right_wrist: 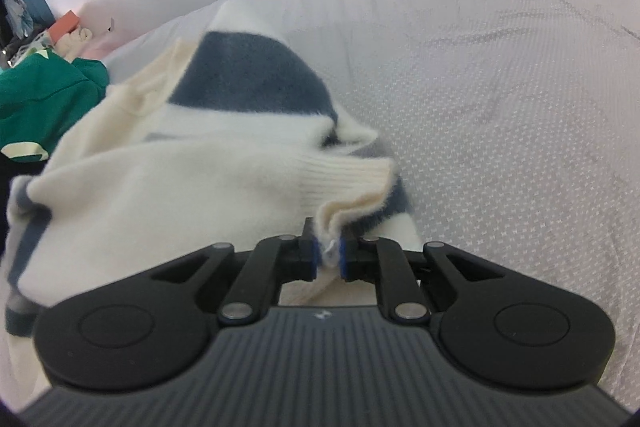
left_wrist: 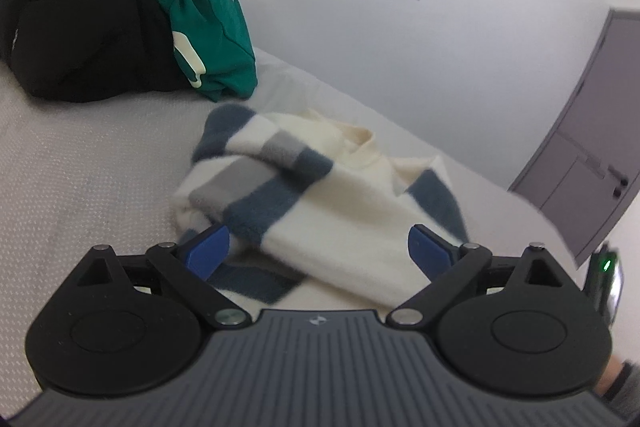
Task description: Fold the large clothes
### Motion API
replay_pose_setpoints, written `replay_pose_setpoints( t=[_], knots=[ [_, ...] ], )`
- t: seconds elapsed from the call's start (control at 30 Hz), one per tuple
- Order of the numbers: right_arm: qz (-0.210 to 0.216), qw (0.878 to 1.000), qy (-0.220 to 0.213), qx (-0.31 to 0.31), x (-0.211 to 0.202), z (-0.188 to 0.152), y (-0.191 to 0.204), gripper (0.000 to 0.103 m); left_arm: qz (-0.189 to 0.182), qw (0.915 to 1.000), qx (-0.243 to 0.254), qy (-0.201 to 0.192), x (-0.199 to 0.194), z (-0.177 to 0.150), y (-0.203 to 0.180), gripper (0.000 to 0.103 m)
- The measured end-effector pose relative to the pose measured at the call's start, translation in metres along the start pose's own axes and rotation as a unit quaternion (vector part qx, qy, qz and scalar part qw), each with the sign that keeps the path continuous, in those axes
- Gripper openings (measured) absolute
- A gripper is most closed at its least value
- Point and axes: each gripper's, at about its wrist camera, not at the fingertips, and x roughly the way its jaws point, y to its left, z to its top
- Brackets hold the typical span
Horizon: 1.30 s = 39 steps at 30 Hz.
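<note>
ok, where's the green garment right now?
Left wrist view, upper left: the green garment is draped against a black garment on the bed, beyond the striped sweater. Right wrist view shows it at the left edge.

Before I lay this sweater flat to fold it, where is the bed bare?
Bare bedcover lies to the right of the striped sweater, out to the bed's edge. A second patch lies between the sweater and the black garment. The far corner is crowded with that and the green hoodie.
</note>
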Motion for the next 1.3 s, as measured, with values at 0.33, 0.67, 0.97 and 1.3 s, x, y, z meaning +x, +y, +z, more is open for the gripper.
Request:
replay_pose_setpoints(
  t=[0.33, 0.67, 0.97, 1.3],
  knots=[
    [0.015, 1.0, 0.008, -0.019, -0.02, 0.001, 0.006, 0.049, 0.015, 0.9974, 0.049, 0.05, 0.01, -0.008, -0.016, 0.098],
    [0.063, 0.993, 0.088, -0.045, -0.082, -0.004, -0.011, 0.066, 0.029, 0.9929, 0.065, 0.095, -0.029, -0.028, -0.023, 0.098],
    [0.05, 0.969, 0.236, -0.058, -0.094, -0.027, -0.031, 0.066, 0.067, 0.977, 0.023, 0.201, -0.057, -0.045, 0.005, 0.098],
    [0.038, 0.957, 0.283, -0.04, -0.064, -0.045, -0.038, 0.065, 0.106, 0.957, -0.077, 0.259, -0.049, -0.067, 0.05, 0.097]
  ],
)
